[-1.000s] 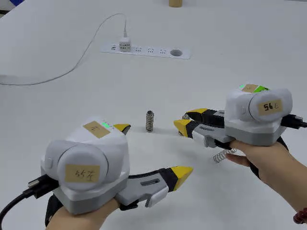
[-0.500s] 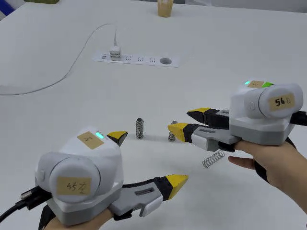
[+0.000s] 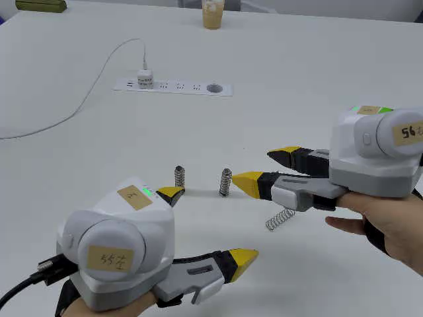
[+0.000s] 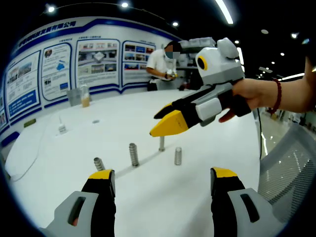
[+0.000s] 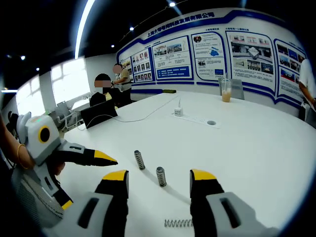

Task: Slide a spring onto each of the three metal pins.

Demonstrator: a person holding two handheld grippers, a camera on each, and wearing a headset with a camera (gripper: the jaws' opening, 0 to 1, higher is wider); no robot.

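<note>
A smooth white tabletop point(image 3: 284, 99) lies before me. My left gripper point(image 3: 212, 223) hovers at 7 o'clock, its yellow-tipped jaws spread and empty. Two coiled steel springs stand upright on pins, the left spring point(image 3: 179, 176) and the right spring point(image 3: 225, 182). A loose spring point(image 3: 279, 220) lies flat at their 4 o'clock. My right gripper point(image 3: 256, 165) is level, parted and empty, pointing to 9 o'clock.

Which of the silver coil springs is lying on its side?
The silver coil spring lying flat on the white table just below the right gripper; the other two springs stand upright.
</note>
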